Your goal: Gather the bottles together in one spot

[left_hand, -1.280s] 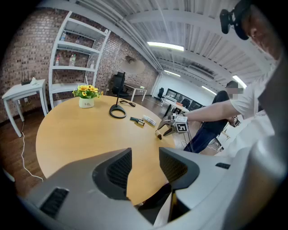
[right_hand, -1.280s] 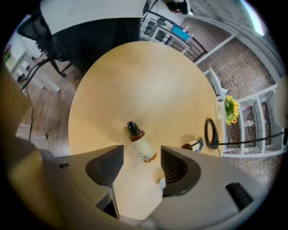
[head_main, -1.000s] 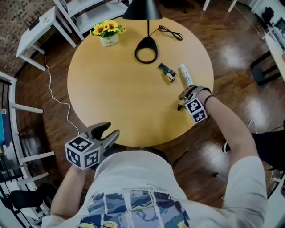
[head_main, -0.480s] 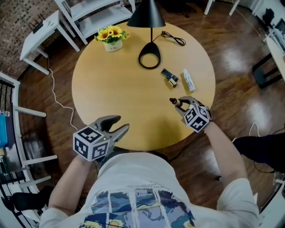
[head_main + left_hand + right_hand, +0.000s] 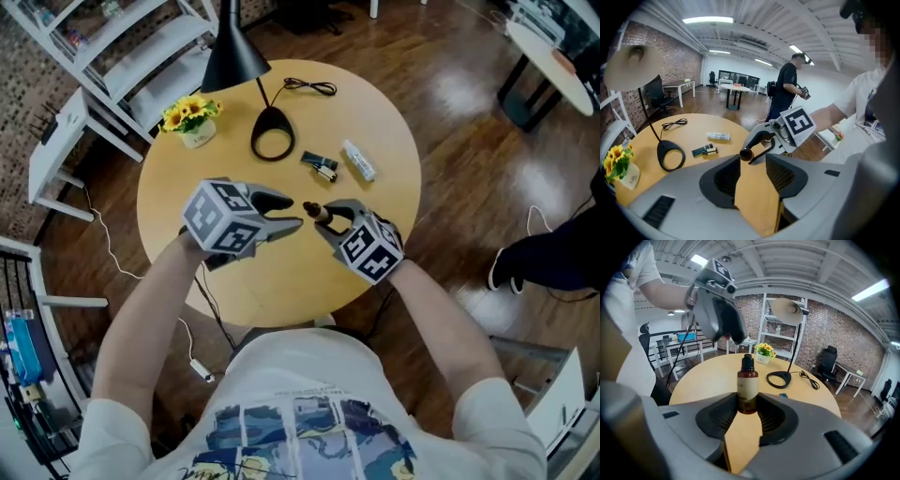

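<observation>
My right gripper (image 5: 321, 216) (image 5: 748, 405) is shut on a small brown bottle (image 5: 748, 386) with a black cap and a tan label, held upright above the round wooden table (image 5: 178, 202). In the head view only the bottle's cap end (image 5: 312, 208) shows past the fingers. My left gripper (image 5: 292, 213) (image 5: 752, 169) faces it from the left, open, with nothing between its fingers. Its tips stand close to the bottle's cap (image 5: 746, 153). A white tube bottle (image 5: 359, 160) (image 5: 718, 136) and a small dark bottle (image 5: 318, 166) (image 5: 704, 150) lie side by side at the table's far right.
A black lamp with a ring base (image 5: 272, 145) and shade (image 5: 233, 54) stands at the far side, its cable (image 5: 305, 87) trailing behind. A pot of yellow flowers (image 5: 191, 120) sits at the far left. White shelving (image 5: 122, 56) stands beyond. A person (image 5: 787, 91) stands in the background.
My right gripper has closed on the brown bottle at the table's right edge and carried it over the middle. My left gripper has risen from below the near edge to face it.
</observation>
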The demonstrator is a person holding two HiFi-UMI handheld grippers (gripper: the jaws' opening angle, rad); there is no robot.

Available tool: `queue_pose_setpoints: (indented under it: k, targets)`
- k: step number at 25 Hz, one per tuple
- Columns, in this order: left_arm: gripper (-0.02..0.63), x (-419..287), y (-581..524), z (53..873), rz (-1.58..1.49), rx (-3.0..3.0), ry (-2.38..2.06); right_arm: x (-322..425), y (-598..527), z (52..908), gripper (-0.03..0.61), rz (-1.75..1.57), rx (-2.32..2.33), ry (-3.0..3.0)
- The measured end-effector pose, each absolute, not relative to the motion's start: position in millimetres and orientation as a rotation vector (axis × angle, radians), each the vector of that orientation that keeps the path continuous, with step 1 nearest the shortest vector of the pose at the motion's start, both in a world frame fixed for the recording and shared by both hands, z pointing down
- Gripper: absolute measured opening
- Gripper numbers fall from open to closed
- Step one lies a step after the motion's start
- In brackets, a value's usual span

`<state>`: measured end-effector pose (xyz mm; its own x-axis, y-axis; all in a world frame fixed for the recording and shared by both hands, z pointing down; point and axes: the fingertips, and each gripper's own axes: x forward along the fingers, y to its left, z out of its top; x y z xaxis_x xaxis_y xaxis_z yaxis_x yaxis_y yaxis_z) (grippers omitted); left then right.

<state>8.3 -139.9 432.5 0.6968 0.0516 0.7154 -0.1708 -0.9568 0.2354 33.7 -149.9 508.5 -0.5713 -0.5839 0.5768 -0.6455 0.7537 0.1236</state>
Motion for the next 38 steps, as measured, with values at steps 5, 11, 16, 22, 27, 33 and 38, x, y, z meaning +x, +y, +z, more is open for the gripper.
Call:
queue_pose_setpoints:
  k: [5,11,16,22,27,33,38]
  targets:
    - [0.172,22,-141,449,1.260,2.587,0.020,28,-143,504,0.150,0.131,0.948,-2.352]
    - [0.158,29,-139,465,1.328,2.554,0.076,22,-144,507,0.150,0.146,0.979,-2.360]
    - [0.086,25,-150,472,1.372,2.537,0.085,19,-149,514,0.150,0.167,0.979,-2.360]
    - [0.080,20,-164,477,1.456,2.573,0.155,18,-160,522,0.164,0.230,1.008,-2.368]
    - [0.081,-19,-213,490,1.691,2.600,0.078,41,-168,539,0.242,0.403,1.108,-2.322]
    - [0.081,-94,-283,528,1.979,2.542,-0.055,68,-159,547,0.242,0.565,1.239,-2.283]
    - [0.081,-128,-322,561,2.019,2.500,-0.113,77,-144,560,0.241,0.647,1.289,-2.241]
